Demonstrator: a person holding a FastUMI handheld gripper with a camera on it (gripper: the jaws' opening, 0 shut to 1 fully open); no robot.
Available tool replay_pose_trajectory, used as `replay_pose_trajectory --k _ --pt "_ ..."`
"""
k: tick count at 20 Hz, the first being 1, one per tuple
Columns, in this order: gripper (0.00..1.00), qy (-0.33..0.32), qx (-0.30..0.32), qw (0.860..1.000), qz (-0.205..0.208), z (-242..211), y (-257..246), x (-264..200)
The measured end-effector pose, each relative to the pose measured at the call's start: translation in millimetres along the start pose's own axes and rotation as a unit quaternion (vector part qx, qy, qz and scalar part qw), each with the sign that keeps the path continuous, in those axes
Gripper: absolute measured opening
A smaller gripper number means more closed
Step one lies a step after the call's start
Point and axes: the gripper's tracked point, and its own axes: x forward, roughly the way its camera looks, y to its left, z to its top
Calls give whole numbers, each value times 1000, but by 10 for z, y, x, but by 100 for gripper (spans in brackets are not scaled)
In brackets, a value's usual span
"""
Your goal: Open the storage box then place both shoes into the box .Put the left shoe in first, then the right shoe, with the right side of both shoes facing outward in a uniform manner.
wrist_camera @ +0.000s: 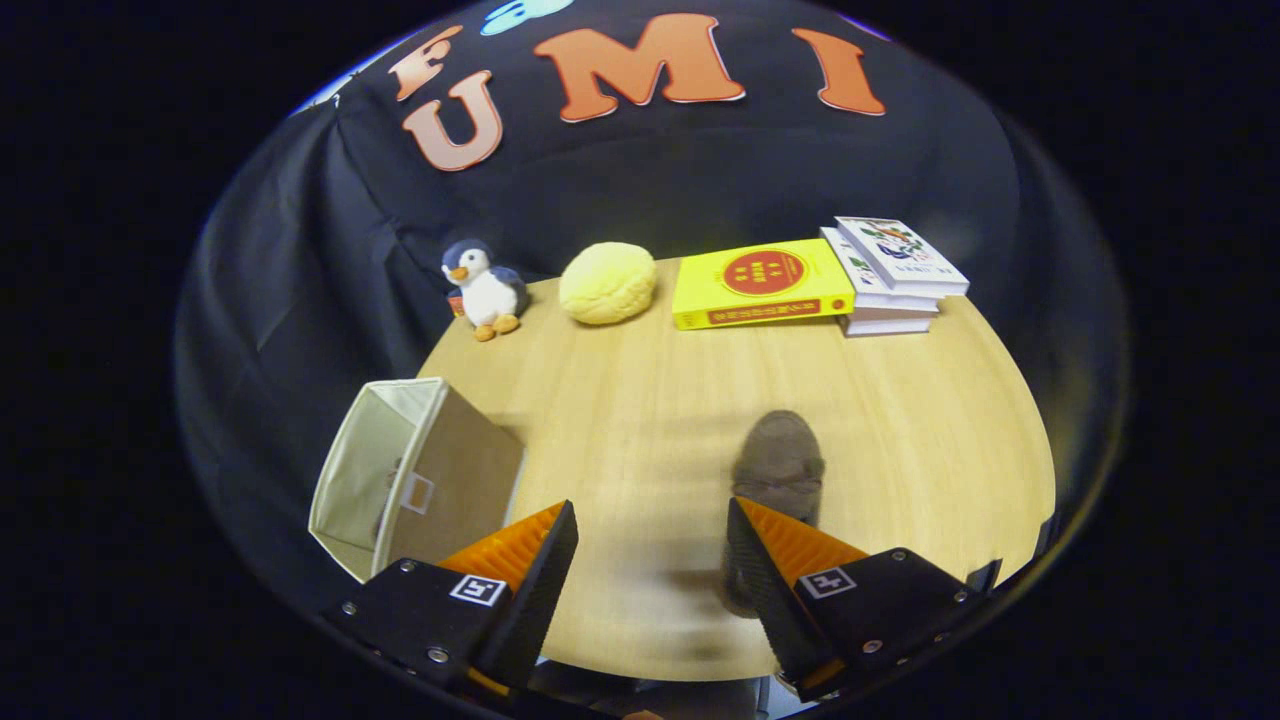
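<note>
Bright even overhead light on counter; strong fisheye bending at edges; motion blur on shoe beyond claw.

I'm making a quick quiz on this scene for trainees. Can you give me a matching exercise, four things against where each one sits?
Things:
1. penguin toy
2. storage box
3. brown shoe
4. yellow book

Places:
A. just ahead of the gripper's open fingers
B. beside the stacked white books
C. near the table's edge, beside the fingers
D. beside the yellow round cushion

Pairs: 1-D, 2-C, 3-A, 4-B
</note>
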Motion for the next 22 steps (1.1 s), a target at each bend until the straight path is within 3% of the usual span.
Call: replay_pose_trajectory --k 9,11,15,22 --pt "89 56 11 998 -38 -549 -879 269" --pt "82 49 -5 998 -41 -556 -974 401" --pt "58 22 -54 996 -64 -525 -1154 685" --pt "26 21 -45 998 -32 -494 -1109 1005"
